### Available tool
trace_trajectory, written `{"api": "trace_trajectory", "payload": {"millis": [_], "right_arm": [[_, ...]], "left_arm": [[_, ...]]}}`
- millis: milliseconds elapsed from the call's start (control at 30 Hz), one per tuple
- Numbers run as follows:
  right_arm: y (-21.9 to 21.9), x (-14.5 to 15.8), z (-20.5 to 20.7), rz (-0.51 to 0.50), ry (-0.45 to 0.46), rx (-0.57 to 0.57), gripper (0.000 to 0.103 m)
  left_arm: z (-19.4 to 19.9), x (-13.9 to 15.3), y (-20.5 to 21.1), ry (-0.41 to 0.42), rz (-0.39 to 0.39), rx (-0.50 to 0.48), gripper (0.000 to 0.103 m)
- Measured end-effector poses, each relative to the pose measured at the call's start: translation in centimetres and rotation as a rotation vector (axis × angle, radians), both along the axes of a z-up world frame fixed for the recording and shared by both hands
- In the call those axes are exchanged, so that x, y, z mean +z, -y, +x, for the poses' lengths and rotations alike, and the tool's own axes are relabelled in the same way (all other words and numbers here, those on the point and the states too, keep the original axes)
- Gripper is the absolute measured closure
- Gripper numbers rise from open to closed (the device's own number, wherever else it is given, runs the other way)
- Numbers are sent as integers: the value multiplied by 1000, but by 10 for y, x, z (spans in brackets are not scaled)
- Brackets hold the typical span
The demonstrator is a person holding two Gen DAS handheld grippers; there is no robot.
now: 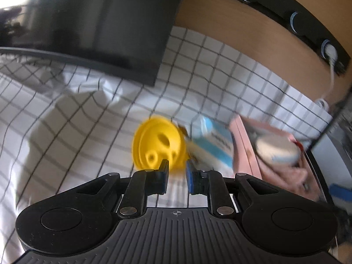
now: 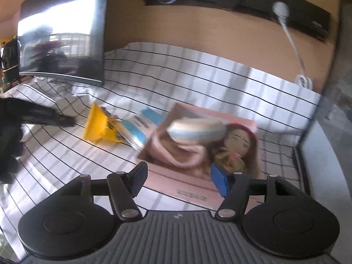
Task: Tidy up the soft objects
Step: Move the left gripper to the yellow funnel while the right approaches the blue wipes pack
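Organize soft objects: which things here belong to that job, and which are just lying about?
Job:
pink box
round cream-and-blue cushion
pink cloth
red-hooded doll

Lying about:
yellow plastic item
blue-and-white packet
dark monitor
white cable
checked cloth

White cloth [image 2: 198,66] with a black grid; yellow toy [image 1: 158,143]; blue-and-white packet [image 2: 140,125]; pink box [image 2: 198,187] — inside it a cream-and-pale-blue cushion [image 2: 195,129]; blue gripper pads [image 2: 220,182].
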State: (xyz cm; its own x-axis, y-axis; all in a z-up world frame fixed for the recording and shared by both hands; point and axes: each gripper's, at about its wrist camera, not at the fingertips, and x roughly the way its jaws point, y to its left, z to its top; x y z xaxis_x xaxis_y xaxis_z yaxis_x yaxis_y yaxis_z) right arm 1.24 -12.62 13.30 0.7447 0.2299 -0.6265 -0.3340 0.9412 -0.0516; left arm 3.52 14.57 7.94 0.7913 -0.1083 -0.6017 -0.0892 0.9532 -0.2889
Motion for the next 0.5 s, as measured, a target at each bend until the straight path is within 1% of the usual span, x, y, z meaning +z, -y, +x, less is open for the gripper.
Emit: {"api": "trace_trajectory", "payload": {"millis": [67,200,400,500], "right_arm": [[-13,3,4,3,0,17,39],[-37,2,4,-11,-4,45,39],[-54,-6,-4,-57,-29,70,39],[-57,-3,3,-53,-35,60,39]], "left_arm": [[16,0,2,-1,11,-6,85],[39,-7,9,-45,73,-32,85],[63,-27,9,-79,80,-74,83],[73,-40,12,-91,105,-130,82]]}}
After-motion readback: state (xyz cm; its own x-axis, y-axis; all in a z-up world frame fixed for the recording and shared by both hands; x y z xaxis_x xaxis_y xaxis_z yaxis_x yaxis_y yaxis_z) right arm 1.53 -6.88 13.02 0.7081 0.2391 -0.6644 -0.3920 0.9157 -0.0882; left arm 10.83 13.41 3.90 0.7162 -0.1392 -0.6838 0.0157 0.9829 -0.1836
